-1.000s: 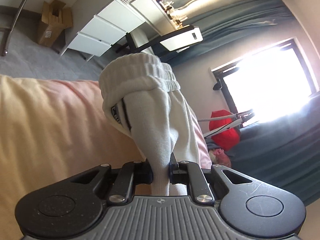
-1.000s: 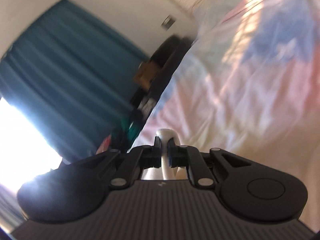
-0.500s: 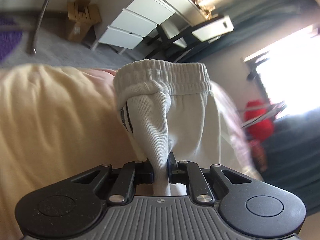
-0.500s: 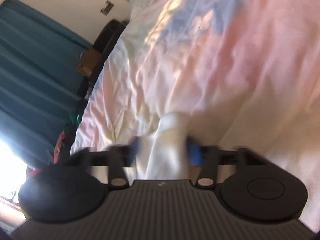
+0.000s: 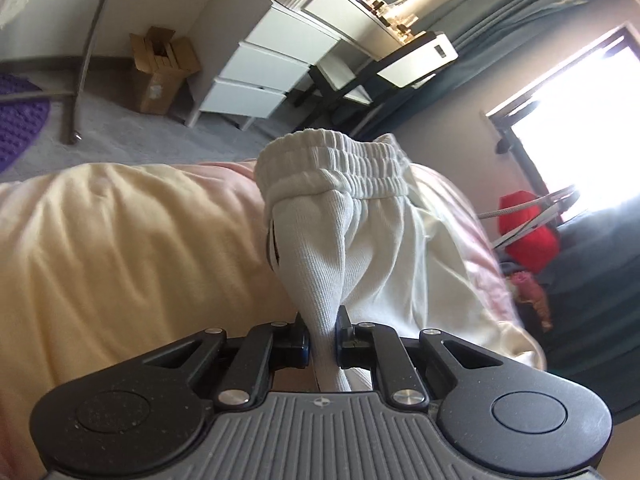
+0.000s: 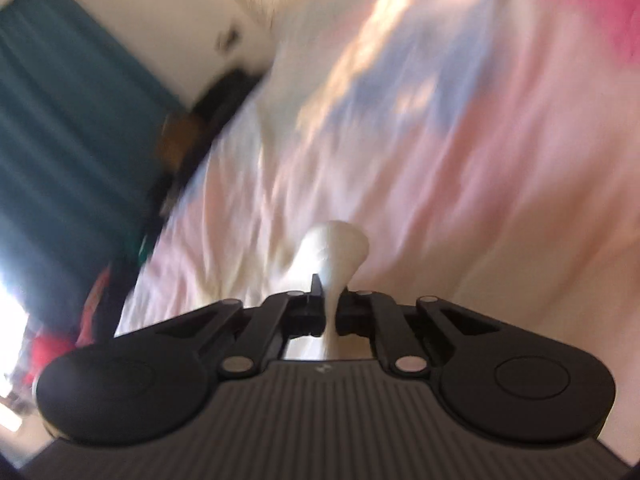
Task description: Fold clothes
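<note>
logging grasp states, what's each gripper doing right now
left gripper: closed on the white shorts.
right gripper: closed on white fabric.

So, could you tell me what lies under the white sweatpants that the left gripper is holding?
Under the white sweatpants pinched in the left gripper lies the pale yellow and pink bedspread. Whatever the hanging fabric covers directly beneath it cannot be seen.

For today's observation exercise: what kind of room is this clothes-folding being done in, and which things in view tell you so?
Most likely a bedroom. A bed with a soft pink and yellow cover fills the foreground, a white chest of drawers stands on the grey carpet, and blue curtains hang beside a bright window.
</note>
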A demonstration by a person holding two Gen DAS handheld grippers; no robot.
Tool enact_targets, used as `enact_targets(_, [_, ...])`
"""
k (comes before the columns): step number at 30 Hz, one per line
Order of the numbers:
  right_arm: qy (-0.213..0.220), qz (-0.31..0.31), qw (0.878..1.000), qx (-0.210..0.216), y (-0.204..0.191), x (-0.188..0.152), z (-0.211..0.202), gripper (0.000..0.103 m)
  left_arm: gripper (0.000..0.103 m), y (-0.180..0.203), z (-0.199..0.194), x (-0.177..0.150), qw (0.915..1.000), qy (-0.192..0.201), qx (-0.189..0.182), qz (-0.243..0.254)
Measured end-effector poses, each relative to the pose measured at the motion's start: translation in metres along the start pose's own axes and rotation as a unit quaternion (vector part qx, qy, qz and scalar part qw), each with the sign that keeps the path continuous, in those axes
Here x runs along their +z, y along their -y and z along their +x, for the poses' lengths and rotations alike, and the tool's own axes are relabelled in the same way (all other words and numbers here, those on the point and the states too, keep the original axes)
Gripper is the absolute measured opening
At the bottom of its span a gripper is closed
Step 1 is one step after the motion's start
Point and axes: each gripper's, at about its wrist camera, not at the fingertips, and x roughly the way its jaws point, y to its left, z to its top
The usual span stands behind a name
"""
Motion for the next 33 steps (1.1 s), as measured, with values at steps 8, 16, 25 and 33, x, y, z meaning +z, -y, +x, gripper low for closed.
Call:
enact_targets(8, [-0.056,-0.042,0.994,-0.080,0.008,-0.015,0.014,0.011,0.035,0.016,0.014,-0.005,0.9955,-0.027,0.062,0.067])
enact_targets(16, [0.049,-0.168,0.984,-0.028,-0.043,-0.016,-0.051,0.085,0.079,0.026,-0.018,-0.011,0.9884,0.041,0.067,0.130])
enact_targets(25, [-0.014,-0.274,0.933,0.232,-0.104,-0.060,-0.154,0.085,0.080,0.080,-0.058,-0.034,0.9606,0.113,0.014,0.254])
enact_targets(33, [-0.075,-0.345,0.863,0.360,-0.129,-0.132,-0.213,0.085,0.081,0.179,-0.047,-0.079,0.9163,0.117,-0.065,0.378])
